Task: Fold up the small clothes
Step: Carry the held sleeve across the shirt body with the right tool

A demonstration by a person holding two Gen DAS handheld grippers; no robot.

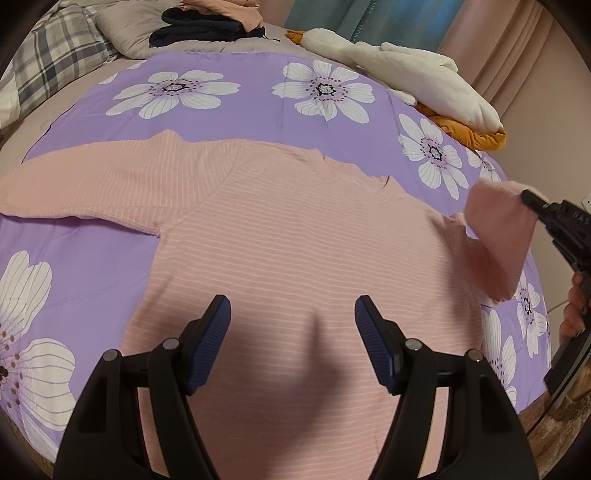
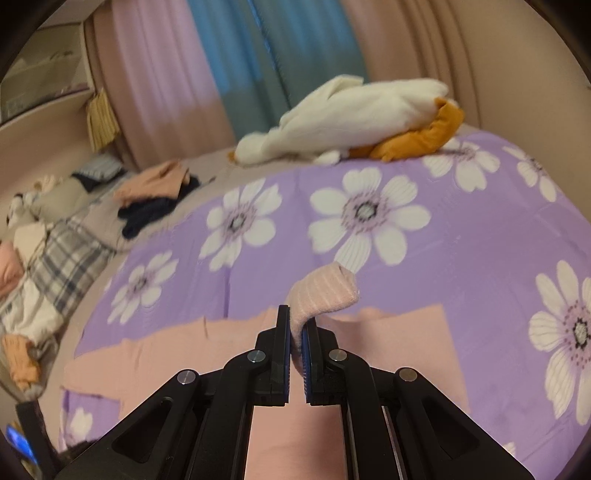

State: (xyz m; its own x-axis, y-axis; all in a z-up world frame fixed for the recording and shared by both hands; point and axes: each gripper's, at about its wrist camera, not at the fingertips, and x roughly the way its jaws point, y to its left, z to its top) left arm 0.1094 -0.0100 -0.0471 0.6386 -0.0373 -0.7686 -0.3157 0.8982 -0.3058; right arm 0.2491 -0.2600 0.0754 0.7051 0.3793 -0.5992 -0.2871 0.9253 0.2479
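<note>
Left tool (image 1: pixel 292 325) first: its blue pads are spread wide apart with nothing between them, and it's hovered over the lower middle of the pink shirt, its shadow thrown onto the cloth.

Biggest thing in view is the bed (image 1: pixel 229 48), covered by a purple quilt (image 1: pixel 258 122) printed with big white flowers. The pink striped shirt (image 1: pixel 295 240) is spread flat on top of that quilt, filling the centre of the left wrist view, with one long sleeve (image 1: pixel 92 184) laid out flat toward 9 o'clock.

At 1 o'clock on the bed a white and orange plush toy (image 1: pixel 413 77) is seen lying near the quilt's edge. A pile of dark and peach clothes (image 1: pixel 210 22) is stacked at 12 o'clock, beside a plaid pillow (image 1: pixel 59 62) at 10 o'clock. Curtains (image 2: pixel 240 74) are hung behind the bed.

Over at 3 o'clock the other sleeve (image 1: pixel 495 236) is lifted off the quilt and folded inward over the shirt's side. Its cuff (image 2: pixel 321 295) is pinched by the right tool (image 2: pixel 295 325), whose pads are clamped together on the fabric. The right wrist view is kinda blurred, so finer detail can't be made out.
</note>
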